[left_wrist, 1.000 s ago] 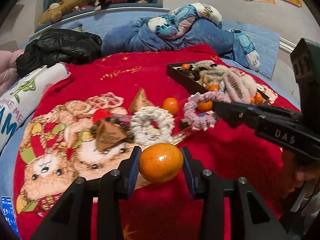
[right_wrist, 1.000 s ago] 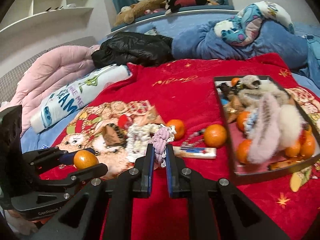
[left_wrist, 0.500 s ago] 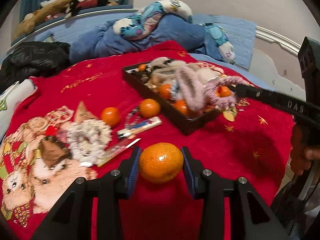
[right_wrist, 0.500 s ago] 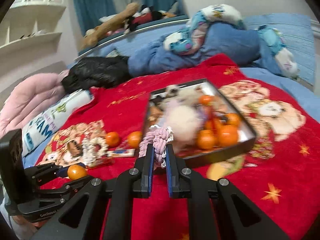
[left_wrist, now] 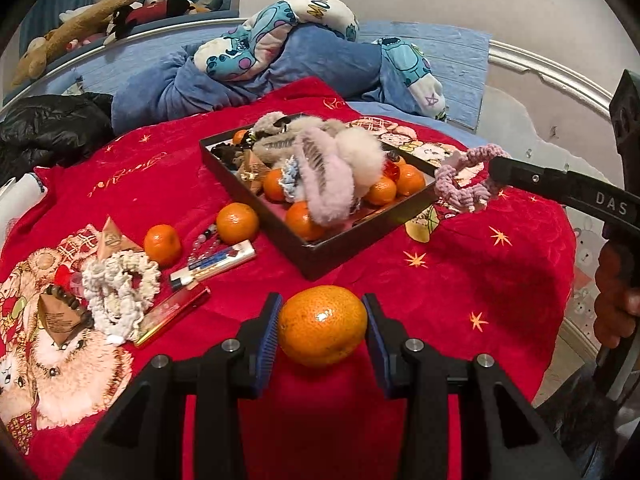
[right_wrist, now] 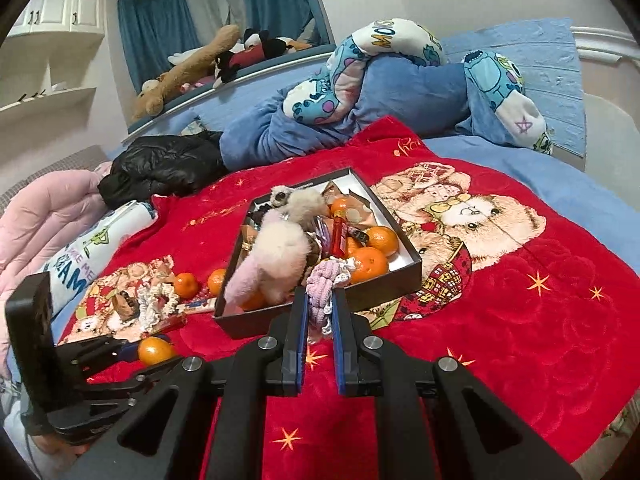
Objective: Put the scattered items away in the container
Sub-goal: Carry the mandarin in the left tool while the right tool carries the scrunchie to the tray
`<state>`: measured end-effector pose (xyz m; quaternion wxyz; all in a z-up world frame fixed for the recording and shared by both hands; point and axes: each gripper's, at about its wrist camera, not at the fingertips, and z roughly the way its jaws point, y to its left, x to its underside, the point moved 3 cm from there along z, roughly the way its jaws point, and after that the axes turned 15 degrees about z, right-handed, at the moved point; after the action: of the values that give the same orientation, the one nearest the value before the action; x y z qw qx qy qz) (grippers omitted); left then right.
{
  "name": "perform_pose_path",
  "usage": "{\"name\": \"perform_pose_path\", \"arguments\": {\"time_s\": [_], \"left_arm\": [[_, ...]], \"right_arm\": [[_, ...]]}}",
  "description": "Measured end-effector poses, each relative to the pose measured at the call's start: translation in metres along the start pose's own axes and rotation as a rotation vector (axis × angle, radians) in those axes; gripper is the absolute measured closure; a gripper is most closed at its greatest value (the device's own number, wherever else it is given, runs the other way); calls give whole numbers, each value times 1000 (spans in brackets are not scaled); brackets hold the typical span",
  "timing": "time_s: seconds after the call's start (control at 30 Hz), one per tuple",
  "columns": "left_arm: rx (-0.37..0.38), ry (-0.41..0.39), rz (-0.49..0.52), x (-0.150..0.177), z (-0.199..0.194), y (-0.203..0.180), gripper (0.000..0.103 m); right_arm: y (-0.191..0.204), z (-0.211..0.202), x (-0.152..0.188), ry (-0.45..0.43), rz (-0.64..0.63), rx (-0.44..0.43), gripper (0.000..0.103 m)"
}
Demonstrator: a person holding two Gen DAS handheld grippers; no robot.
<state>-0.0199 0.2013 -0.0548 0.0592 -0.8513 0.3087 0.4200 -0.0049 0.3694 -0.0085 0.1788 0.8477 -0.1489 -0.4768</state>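
Note:
My left gripper (left_wrist: 322,322) is shut on a tangerine (left_wrist: 322,325) and holds it above the red blanket, short of the near corner of the black tray (left_wrist: 320,258). The tray holds fluffy hair bands (left_wrist: 326,168) and several tangerines. My right gripper (right_wrist: 319,304) is shut on a pink knitted scrunchie (right_wrist: 320,286), held just before the tray's near rim (right_wrist: 320,310); the scrunchie also shows in the left wrist view (left_wrist: 464,182) at the tray's right corner. On the blanket lie two loose tangerines (left_wrist: 237,223), a white scrunchie (left_wrist: 120,284), a bead string and small packets.
The red bear-print blanket (left_wrist: 460,280) covers the bed. A blue quilt with a printed pillow (left_wrist: 280,36) lies behind the tray, a black jacket (right_wrist: 160,168) and pink quilt (right_wrist: 44,216) to the left. The bed's edge drops off at the right (left_wrist: 576,248).
Both grippers have swung right from the scattered items toward the tray, carrying the tangerine and the pink scrunchie. The scrunchie now hangs at the tray's rim.

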Motion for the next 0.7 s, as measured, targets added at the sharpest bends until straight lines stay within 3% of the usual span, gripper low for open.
{"name": "perform_pose_path", "arguments": {"time_s": [0.33,0.7], "left_arm": [[12,-11,-20,-12,5,-1,62],[-7,-60,-82,-45,8,16,62]], "right_arm": [[7,8,-7,-4,31,-6,92],[28,0,-26,-51,53,-50,92]]}}
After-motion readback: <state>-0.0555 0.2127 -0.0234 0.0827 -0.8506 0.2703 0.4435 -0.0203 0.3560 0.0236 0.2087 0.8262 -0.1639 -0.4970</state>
